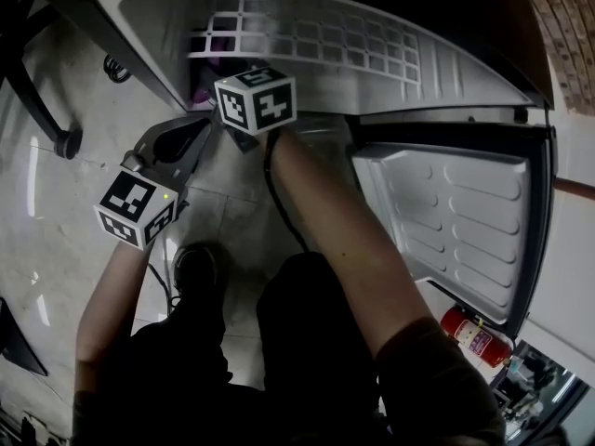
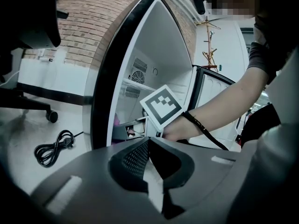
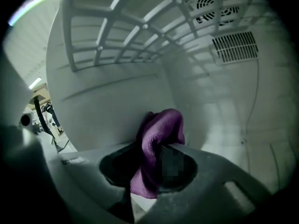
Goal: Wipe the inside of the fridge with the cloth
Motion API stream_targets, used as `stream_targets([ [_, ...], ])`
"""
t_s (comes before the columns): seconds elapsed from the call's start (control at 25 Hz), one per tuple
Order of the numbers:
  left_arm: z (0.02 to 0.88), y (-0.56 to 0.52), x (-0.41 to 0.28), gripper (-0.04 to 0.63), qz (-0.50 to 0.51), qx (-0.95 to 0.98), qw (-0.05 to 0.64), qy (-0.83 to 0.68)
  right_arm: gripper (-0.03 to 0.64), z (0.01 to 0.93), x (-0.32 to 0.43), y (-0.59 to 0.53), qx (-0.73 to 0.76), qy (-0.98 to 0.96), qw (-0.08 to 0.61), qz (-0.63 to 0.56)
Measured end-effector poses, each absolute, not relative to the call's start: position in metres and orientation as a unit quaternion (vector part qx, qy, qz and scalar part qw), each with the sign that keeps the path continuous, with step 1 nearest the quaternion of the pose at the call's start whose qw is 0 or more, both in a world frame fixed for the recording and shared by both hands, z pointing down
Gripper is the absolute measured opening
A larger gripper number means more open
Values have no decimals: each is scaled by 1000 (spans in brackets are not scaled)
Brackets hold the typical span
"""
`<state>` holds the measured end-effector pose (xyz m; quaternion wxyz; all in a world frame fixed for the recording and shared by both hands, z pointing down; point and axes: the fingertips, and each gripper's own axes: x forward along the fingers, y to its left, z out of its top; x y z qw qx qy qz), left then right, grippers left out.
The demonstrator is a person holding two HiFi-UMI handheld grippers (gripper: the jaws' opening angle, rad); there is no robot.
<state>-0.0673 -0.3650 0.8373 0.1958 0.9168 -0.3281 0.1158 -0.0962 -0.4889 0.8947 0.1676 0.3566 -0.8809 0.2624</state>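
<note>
My right tongs (image 3: 152,158) are clamped on the one purple cloth (image 3: 158,141). It is bunched between the two jaws, with one fold rising ahead of the tips and one end hanging below them. These tongs and the cloth are inside the fridge (image 3: 103,101), under its single wire shelf (image 3: 140,36). I cannot tell whether the cloth touches the white wall ahead. Two vent grilles (image 3: 233,45) sit up to the right of the tongs. My left tongs (image 2: 149,141) are outside the fridge, jaws pressed together with nothing in them, pointing at my right hand (image 2: 180,130). One coiled black cable (image 2: 51,148) lies on the floor to their left. The open fridge door (image 1: 465,221) stands off to the right, with one red fire extinguisher (image 1: 476,337) beyond it.
</note>
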Motion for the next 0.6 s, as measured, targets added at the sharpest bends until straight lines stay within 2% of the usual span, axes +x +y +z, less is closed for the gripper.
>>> stream_targets([
  [0.32, 850, -364, -57, 17, 121, 914, 199, -333, 80, 922, -79, -487, 363, -866, 253, 234],
  [0.6, 848, -365, -30, 17, 120, 923, 193, -311, 80, 932, 14, -492, 452, -805, 281, 262],
])
